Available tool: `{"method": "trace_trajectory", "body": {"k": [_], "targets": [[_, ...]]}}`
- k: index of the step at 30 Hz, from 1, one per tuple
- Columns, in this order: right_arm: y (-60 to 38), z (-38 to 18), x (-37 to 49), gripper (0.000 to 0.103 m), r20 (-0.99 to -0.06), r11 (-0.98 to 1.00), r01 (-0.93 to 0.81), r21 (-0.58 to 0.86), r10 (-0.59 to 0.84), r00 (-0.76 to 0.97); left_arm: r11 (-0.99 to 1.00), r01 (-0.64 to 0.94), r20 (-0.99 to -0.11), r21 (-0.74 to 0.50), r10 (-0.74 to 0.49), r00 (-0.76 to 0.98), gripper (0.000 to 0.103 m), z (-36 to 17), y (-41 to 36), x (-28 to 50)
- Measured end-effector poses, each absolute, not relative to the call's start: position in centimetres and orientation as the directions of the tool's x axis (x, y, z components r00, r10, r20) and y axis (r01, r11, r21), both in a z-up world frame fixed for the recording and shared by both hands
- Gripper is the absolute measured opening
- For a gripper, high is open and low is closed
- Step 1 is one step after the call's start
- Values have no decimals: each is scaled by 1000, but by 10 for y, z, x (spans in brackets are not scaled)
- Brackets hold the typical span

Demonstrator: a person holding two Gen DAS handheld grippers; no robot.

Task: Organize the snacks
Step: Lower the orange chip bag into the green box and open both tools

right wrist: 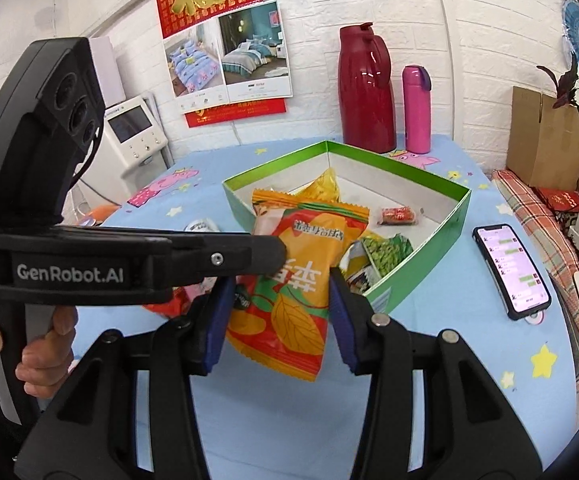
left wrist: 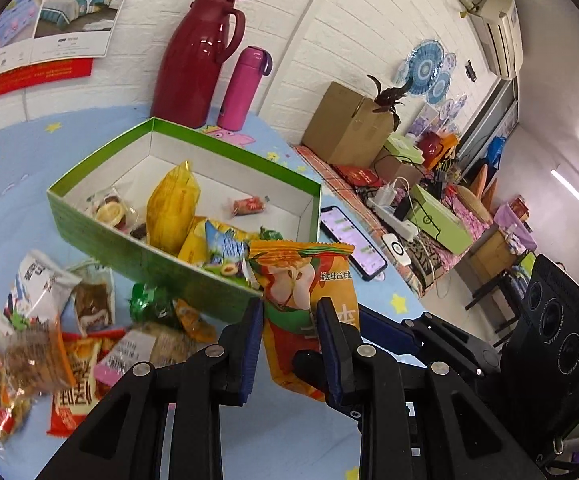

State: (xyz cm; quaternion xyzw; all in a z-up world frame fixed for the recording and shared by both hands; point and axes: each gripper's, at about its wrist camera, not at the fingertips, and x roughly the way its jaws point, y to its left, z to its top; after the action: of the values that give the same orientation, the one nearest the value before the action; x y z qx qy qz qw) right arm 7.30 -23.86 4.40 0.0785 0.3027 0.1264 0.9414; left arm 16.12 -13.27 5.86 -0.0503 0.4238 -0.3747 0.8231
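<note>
**Apple-chip packet held at the box's near wall, both grippers on it**

Big picture first: the blue cartoon-print counter carries the green box, which is open and already has a handful of snacks inside. The loose snack pile sits on the left, just outside the box's near wall.

Now the key relation. The orange apple-chip packet hangs off the counter, long axis roughly upright, with its top edge leaning toward the box. The box lies straight ahead and slightly below, so I judge the drop needs only a short forward carry over that near wall.

The left hand-held gripper is narrowed on the packet's lower half. From the right wrist view, one of its fingers presses flat on the packet's face.

The right hand-held gripper straddles the same packet with a wider gap. I can't tell whether it actually grips, so the left looks to me like the carrier.
</note>
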Motion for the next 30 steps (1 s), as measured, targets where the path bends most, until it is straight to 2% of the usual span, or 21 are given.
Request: {"method": "trace_trajectory", "body": {"k": [13,14,15,16,17,18,19,20,24,30], "targets": [[-273,25,148,49,-556,960,-146,240,259,790,728,562,-689,-392,-638,345,28,38,-173,244],[-274,21,153,50,-558,959,-147,240,261,788,732,559,-691,-389,-633,349,32,36,-174,248],[-276,17,157,51,-561,960,-145,240,259,786,741,551,-697,-383,-624,355,44,33,-175,251],[-277,13,158,60,-563,962,-141,235,253,787,752,539,-701,-379,-614,363,53,29,-173,254],[-277,11,157,68,-565,966,-129,223,236,791,758,527,-697,-383,-612,373,70,27,-170,255],[-278,10,156,83,-565,972,-115,206,214,797,763,516,-691,-389,-612,384,79,26,-167,255],[-277,10,154,89,-562,976,-111,190,201,802,769,500,-685,-397,-611,396,81,24,-163,255],[-277,11,152,90,-555,978,-112,178,194,809,773,488,-681,-405,-611,403,84,24,-159,255],[-278,12,149,95,-546,979,-106,177,187,816,786,474,-692,-396,-595,409,84,26,-148,252],[-267,22,132,96,-538,973,-115,201,208,817,801,468,-683,-373,-579,445,84,43,-125,229]]}}
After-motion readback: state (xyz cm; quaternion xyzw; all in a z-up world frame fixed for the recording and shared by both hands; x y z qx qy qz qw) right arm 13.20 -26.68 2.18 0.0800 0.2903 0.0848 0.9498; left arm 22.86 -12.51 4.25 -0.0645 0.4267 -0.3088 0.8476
